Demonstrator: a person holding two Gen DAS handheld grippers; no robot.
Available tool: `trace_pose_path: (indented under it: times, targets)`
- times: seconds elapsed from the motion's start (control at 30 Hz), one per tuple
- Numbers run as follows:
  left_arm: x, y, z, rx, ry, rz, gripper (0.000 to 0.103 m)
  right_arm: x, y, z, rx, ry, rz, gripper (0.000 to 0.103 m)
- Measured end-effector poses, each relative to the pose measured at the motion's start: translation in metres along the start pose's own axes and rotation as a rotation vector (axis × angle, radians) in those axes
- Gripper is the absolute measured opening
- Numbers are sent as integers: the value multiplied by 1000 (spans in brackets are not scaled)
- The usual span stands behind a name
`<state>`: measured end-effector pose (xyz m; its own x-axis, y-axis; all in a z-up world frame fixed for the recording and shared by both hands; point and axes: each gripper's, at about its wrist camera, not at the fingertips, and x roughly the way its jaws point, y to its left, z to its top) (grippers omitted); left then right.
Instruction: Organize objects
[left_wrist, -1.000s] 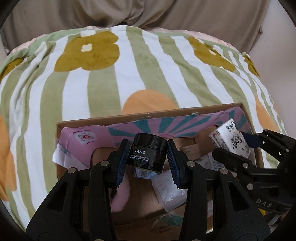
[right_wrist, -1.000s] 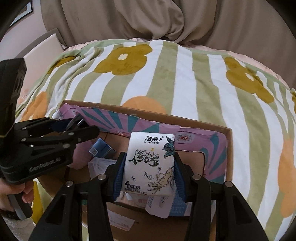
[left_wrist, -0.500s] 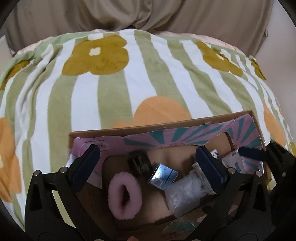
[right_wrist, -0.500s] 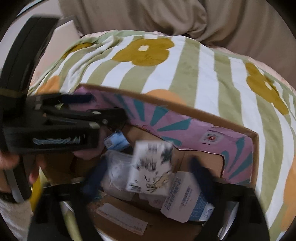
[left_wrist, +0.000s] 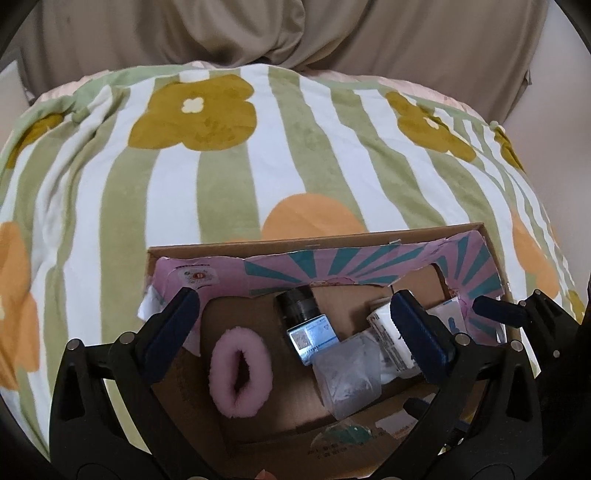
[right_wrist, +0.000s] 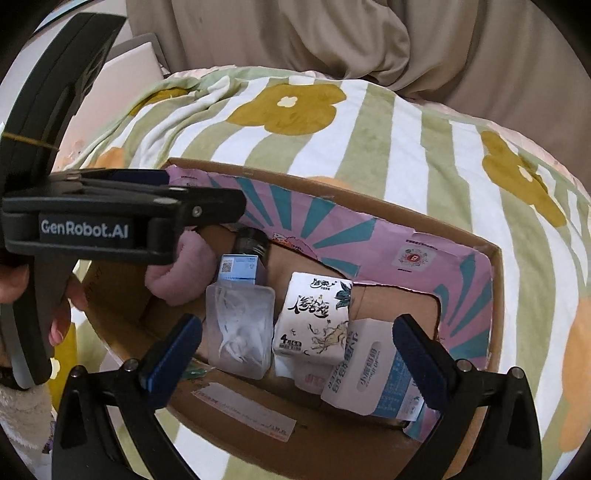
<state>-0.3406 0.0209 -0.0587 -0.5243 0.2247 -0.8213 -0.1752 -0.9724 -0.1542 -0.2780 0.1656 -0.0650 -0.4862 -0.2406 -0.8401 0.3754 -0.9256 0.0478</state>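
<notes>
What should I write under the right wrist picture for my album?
Open right gripper above a cardboard box holding a tissue pack, clear pouch and pink scrunchie.

A: Surface of the blanket (left_wrist: 229, 177)?
B: Plush cloth, matt, with a short soft nap.

A: The box (right_wrist: 495, 258) on it?
B: Brown corrugated cardboard, matt; a printed paper liner with torn edges covers its far wall.

A: Contents inside the box?
B: Pink scrunchie (left_wrist: 242, 371): fluffy fabric. Black jar (left_wrist: 297, 304): glossy plastic. Clear pouch (right_wrist: 238, 326): smooth, translucent plastic. Tissue pack (right_wrist: 314, 314): glossy printed film.

A: Gripper pads (right_wrist: 170, 354)?
B: Blue, matt, ribbed.
</notes>
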Motion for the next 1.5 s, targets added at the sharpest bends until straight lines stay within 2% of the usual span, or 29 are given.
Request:
trace_pose_path:
  times: [0.27,0.43,0.63,0.8,0.93,1.1,1.23,1.4,1.5]
  targets:
    - [-49,-12,-7,23,-68,16,103,-34,6,0,23,-74,-38,103]
    - [-96,-20,-15,18,-146,16,103,-63,9,-3,32,-114,-77,103]
    - [-150,-32,-30,42,-235,28,103,-105,6,-11,104,-164,-116,103]
    - [-196,-34,-58,28,-308,6,103,-146,12,-20,107,-222,-159,103]
    - [-223,-32,-97,3,-366,19,103,-175,22,-40,112,-276,-204,103]
    - [-238,-36,-149,-8,-397,59,103,-194,38,-79,134,-311,-245,103]
    - [-239,-37,-182,-33,-384,44,103,-200,42,-109,197,-335,-239,103]
    - [-234,-39,-200,-18,-382,82,103,-202,47,-124,193,-318,-262,103]
    - [-229,-37,-202,-35,-365,64,103,-203,53,-127,181,-323,-255,103]
